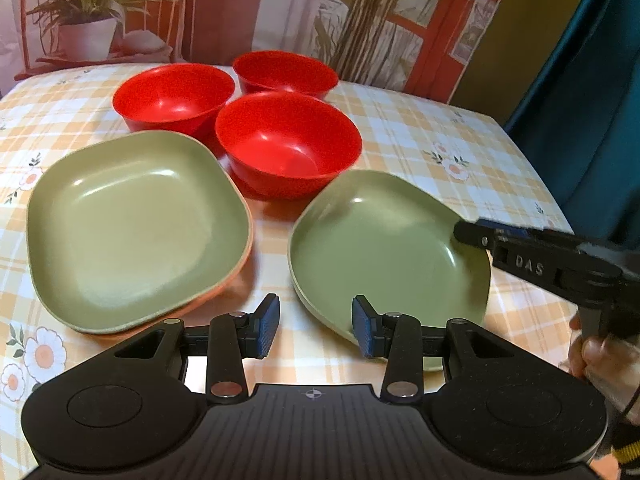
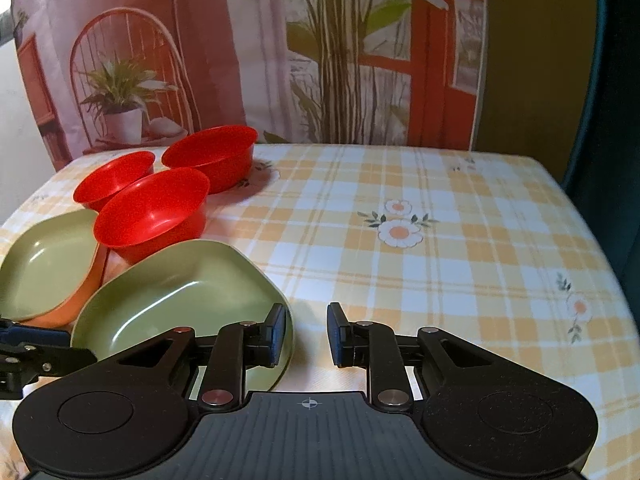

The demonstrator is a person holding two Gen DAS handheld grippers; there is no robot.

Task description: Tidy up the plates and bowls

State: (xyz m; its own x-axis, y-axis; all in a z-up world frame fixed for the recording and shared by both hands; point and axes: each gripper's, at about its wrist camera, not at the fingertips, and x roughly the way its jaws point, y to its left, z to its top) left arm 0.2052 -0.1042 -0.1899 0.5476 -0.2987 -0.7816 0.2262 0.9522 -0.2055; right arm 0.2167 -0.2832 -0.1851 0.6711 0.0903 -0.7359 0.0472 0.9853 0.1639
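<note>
Two green square plates lie on the checked tablecloth: the left plate (image 1: 136, 228) (image 2: 44, 264) rests on an orange plate, the right plate (image 1: 384, 248) (image 2: 176, 292) lies alone. Three red bowls (image 1: 288, 144) (image 1: 174, 96) (image 1: 285, 72) stand behind them; in the right wrist view they sit at upper left (image 2: 152, 212). My left gripper (image 1: 316, 326) is open, its jaws either side of the right plate's near left rim. My right gripper (image 2: 307, 334) is open and empty, just right of that plate's edge; it shows in the left wrist view (image 1: 464, 232) over the plate's right rim.
The table (image 2: 440, 264) with the flowered yellow check cloth stretches to the right. A printed backdrop (image 2: 320, 60) with plants stands behind the far edge. A dark teal curtain (image 1: 600, 80) hangs at the right.
</note>
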